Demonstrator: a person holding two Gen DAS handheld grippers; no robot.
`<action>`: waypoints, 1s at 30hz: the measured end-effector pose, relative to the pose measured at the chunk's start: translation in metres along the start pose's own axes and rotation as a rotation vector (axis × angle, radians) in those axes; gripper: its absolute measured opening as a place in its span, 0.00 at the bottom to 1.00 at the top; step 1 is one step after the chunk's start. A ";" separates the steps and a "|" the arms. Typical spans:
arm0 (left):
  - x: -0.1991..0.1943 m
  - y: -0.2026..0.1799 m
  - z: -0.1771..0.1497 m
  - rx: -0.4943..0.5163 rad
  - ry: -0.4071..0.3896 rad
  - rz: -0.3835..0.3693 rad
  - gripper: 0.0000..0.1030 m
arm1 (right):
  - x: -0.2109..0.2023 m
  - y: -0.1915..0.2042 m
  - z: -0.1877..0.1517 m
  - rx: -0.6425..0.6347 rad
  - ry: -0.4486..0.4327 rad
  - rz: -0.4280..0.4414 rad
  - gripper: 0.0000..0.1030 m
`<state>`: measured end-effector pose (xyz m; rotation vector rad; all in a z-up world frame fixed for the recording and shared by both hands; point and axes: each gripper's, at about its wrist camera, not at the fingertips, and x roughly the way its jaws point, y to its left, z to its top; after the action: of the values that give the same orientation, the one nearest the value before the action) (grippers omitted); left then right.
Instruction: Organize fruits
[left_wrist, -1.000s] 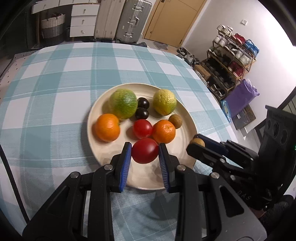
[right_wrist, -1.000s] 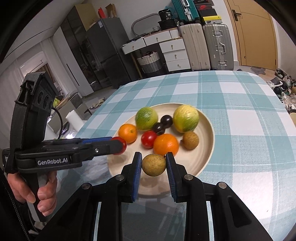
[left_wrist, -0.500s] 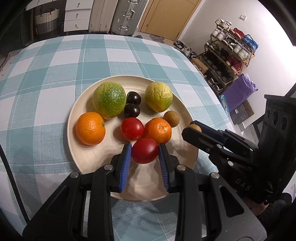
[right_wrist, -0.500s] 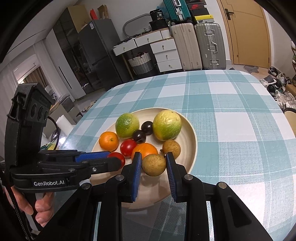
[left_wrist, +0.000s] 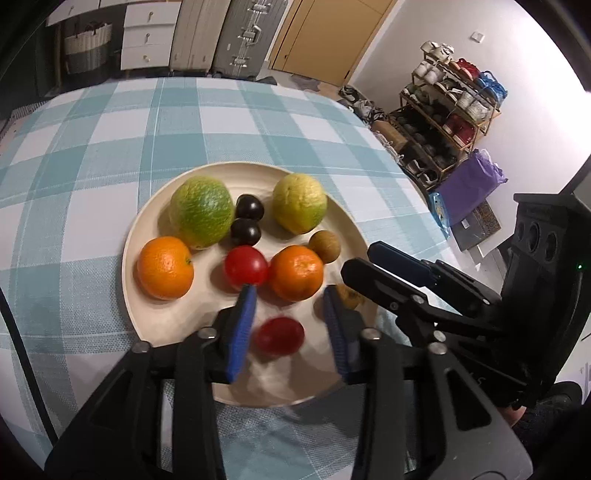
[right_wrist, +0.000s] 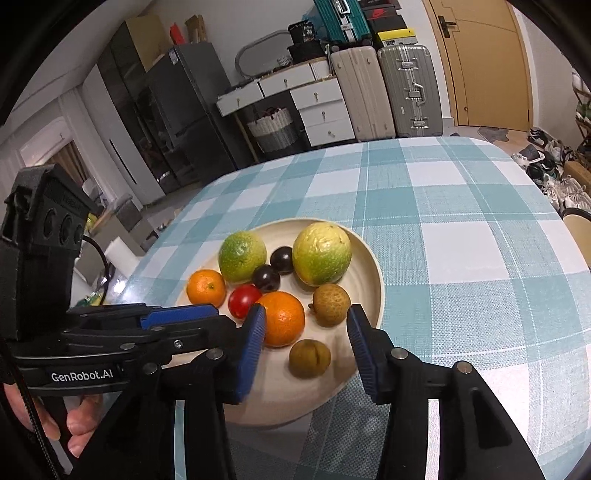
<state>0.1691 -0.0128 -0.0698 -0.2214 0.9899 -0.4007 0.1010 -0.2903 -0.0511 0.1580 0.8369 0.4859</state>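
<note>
A cream plate (left_wrist: 166, 317) (right_wrist: 369, 254) on the checked tablecloth holds two green-yellow citrus fruits, two oranges, two dark plums, a red tomato (left_wrist: 245, 265) and a brown fruit (right_wrist: 331, 304). My left gripper (left_wrist: 291, 326) is open over the plate's near side; a blurred red tomato (left_wrist: 279, 335) lies free between its fingers. My right gripper (right_wrist: 306, 347) is open; a brown-green round fruit (right_wrist: 309, 358) lies on the plate between its fingers. Each gripper shows in the other's view.
The table edge curves close on the right in the left wrist view, with a shoe rack (left_wrist: 447, 110) beyond. Suitcases (right_wrist: 388, 92), drawers and a fridge stand behind the table. A hand (right_wrist: 70, 424) holds the left gripper.
Both grippers have opened. The red tomato left the left gripper and the brown-green fruit left the right gripper; both now lie on the plate's near side.
</note>
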 end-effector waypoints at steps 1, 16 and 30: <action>-0.002 -0.002 0.000 0.010 -0.008 0.008 0.42 | -0.002 0.000 0.000 0.000 -0.008 -0.002 0.46; -0.028 -0.003 -0.008 0.001 -0.053 0.040 0.43 | -0.024 0.001 0.000 0.017 -0.072 -0.011 0.59; -0.086 -0.018 -0.016 0.050 -0.262 0.227 0.83 | -0.078 0.017 -0.002 0.004 -0.272 -0.011 0.95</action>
<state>0.1101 0.0071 -0.0057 -0.1110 0.7365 -0.1828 0.0489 -0.3127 0.0054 0.2181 0.5727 0.4406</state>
